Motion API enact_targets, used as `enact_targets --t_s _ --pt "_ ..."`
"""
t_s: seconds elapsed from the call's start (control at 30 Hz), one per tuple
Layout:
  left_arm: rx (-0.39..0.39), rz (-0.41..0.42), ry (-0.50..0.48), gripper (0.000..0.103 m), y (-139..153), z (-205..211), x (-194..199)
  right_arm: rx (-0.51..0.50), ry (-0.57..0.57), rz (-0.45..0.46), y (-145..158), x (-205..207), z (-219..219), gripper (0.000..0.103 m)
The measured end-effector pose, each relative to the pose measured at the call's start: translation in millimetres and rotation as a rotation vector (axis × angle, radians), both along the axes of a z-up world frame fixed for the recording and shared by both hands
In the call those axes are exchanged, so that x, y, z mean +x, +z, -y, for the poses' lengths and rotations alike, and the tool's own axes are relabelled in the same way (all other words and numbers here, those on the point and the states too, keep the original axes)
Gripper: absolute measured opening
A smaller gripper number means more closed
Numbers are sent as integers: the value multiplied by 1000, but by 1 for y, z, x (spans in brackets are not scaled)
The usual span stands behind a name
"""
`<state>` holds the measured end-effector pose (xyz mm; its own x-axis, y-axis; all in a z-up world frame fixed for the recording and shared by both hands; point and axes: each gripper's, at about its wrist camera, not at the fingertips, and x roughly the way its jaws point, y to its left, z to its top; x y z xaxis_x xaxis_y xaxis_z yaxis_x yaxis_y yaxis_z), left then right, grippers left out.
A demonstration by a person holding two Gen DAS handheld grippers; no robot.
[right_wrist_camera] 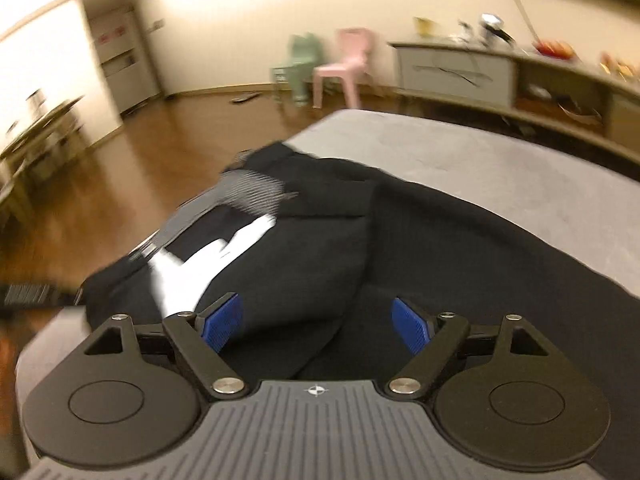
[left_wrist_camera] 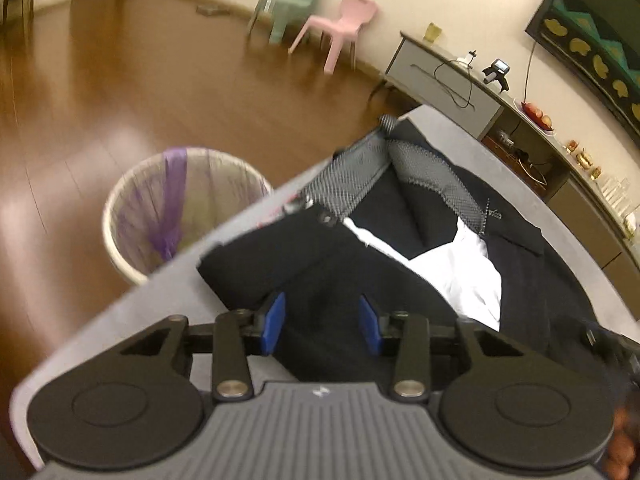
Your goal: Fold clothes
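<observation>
Your left gripper hangs just over the near part of the black jacket, its blue fingers set wide apart with only dark cloth showing between them and nothing pinched. The jacket lies spread on the grey desk, reaching the desk's left edge, with its checked grey lining turned out at the collar end and a white shirt showing through the open front. Beyond that edge, on the brown floor, stands a round bin lined with a purple bag. Farther off, a green chair and a pink chair sit by the wall, next to a long low cabinet with small items on top. Your right gripper is also over the jacket, its fingers likewise spread wide, a raised fold of black cloth lying between them but not gripped. In the right wrist view the white shirt sits to the left of the fingers, and bare desk lies beyond the jacket on the right; this view is blurred, so finer detail cannot be told.
</observation>
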<state>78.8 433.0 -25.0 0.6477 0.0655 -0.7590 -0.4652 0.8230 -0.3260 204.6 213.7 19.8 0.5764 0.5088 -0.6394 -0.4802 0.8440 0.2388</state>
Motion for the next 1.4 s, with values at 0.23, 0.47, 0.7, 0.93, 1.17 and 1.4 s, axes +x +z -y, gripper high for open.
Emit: enact_targets --t_s 0.23,0.47,0.7,0.93,1.17,1.4 --pt "-19 11 -2 37 0 -9 -4 52 64 -42 2 22 -44 16" --pt "-32 12 3 37 -2 -10 0 185 389 80 45 -51 -101 22" --pt "-26 9 2 37 -3 -8 0 31 -89 129 28 -9 -43 90" --pt "-22 8 0 37 -3 -8 0 -57 -70 -3 -15 31 -19 19" --pt "-73 32 28 38 -1 -19 -4 69 132 144 32 -16 -50 0" --pt "-144 81 64 39 5 -25 -15 134 67 184 40 -21 -31 63"
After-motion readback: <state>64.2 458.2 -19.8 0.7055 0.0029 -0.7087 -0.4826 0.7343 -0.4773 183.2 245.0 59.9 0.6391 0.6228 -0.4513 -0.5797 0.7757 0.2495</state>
